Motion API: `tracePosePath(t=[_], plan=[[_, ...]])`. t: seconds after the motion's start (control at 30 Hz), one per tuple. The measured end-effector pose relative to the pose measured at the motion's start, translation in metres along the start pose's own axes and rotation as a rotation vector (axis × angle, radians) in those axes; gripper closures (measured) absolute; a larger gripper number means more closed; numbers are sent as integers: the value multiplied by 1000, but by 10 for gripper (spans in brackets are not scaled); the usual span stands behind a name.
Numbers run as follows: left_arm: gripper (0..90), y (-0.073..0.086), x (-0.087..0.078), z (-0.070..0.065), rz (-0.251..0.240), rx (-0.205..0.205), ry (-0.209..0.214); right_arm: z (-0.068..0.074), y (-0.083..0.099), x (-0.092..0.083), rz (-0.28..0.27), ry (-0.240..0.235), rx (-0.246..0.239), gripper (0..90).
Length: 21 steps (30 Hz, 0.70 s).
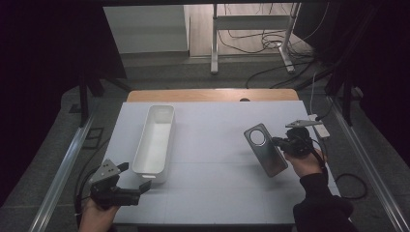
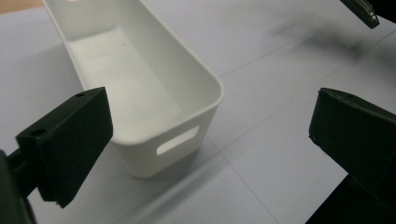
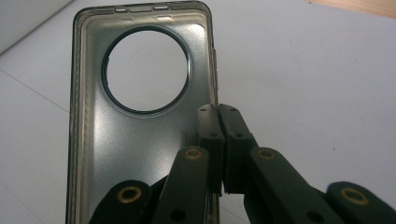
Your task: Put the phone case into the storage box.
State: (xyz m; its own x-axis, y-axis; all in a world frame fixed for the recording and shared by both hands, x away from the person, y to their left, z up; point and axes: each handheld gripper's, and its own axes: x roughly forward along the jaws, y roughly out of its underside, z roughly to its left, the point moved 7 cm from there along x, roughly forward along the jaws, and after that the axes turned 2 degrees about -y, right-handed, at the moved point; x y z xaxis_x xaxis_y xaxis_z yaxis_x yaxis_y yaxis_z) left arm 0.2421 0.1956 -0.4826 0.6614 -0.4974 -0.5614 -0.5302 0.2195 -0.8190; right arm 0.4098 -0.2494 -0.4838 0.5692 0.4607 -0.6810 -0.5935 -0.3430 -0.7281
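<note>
A grey translucent phone case (image 1: 265, 149) with a large round camera hole hangs tilted over the right half of the white table. My right gripper (image 1: 279, 141) is shut on its right side wall; in the right gripper view the two jaws pinch the case (image 3: 140, 121) edge together at the gripper's tip (image 3: 218, 122). A long white bin (image 1: 154, 143) with a handle slot stands empty on the left half. My left gripper (image 1: 130, 177) rests open at the near left, just in front of the bin's near end (image 2: 154, 102), its jaws wide apart (image 2: 208, 140).
The white table top (image 1: 212, 164) ends in a wooden strip (image 1: 212, 94) at the far side. A small white device (image 1: 320, 126) with a cable lies at the right edge. Metal rails run along both sides of the table, and cables lie on the floor beyond.
</note>
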Motion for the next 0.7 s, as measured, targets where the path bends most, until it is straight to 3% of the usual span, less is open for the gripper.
tracePosePath(t=[0.7], plan=[[7,-50,39,-23,-12,64,87,22,-23,-5,-83,-39,-9,886]])
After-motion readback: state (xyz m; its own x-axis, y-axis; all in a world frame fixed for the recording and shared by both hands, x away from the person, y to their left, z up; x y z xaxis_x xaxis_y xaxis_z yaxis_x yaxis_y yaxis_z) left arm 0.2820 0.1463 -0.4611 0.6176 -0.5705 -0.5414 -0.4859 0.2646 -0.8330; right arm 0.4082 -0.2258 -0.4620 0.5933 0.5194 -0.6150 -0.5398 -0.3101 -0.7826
